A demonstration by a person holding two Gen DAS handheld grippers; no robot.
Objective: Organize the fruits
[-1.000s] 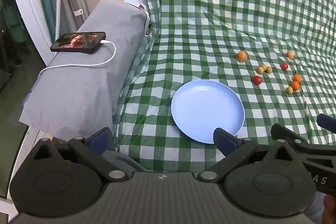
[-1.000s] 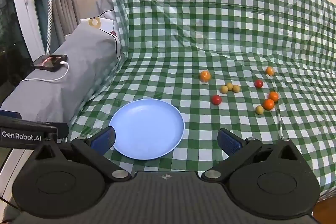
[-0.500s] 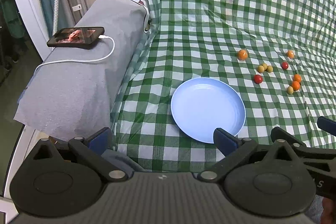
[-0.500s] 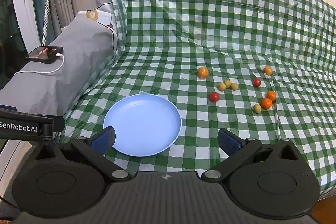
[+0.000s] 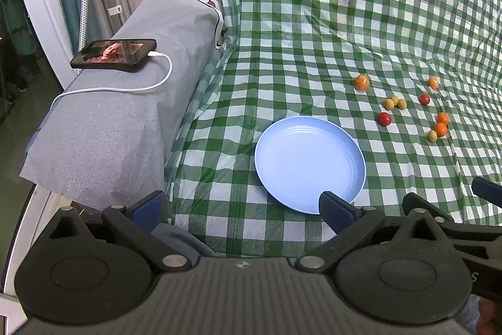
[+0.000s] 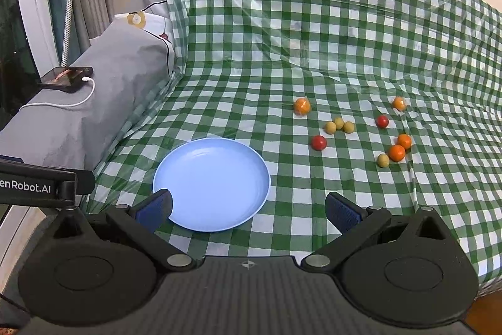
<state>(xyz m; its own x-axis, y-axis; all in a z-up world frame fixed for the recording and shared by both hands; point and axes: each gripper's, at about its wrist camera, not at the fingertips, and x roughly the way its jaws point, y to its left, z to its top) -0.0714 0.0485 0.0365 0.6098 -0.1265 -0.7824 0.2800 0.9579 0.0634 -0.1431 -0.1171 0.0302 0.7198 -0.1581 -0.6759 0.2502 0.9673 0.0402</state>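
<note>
A pale blue plate (image 5: 276,143) (image 6: 175,168) lies bare on the green checked cloth (image 5: 313,30) (image 6: 282,52). Beyond it to the right are several small round fruits: a red one (image 6: 318,142) (image 5: 384,118), a trio of yellow ones (image 6: 339,125) (image 5: 394,102), orange ones (image 6: 397,152) (image 5: 440,128) and another red one (image 6: 382,121). My left gripper (image 5: 240,208) is open at the plate's near rim, holding nothing. My right gripper (image 6: 248,209) is open too, spanning the plate's near right edge. The right gripper's side shows at the left wrist view's right edge.
A grey covered ledge (image 5: 125,102) (image 6: 81,102) runs along the left, carrying a phone (image 5: 113,55) (image 6: 66,78) on a white cable (image 5: 125,88). Curtains and a white frame (image 5: 40,8) stand at the far left. The cloth rises up a backrest behind the fruits.
Both views have edged slightly forward and shifted; the plate sits a little lower and nearer the fingers in the right wrist view. Fruits and plate have not moved. Both grippers stay open.
</note>
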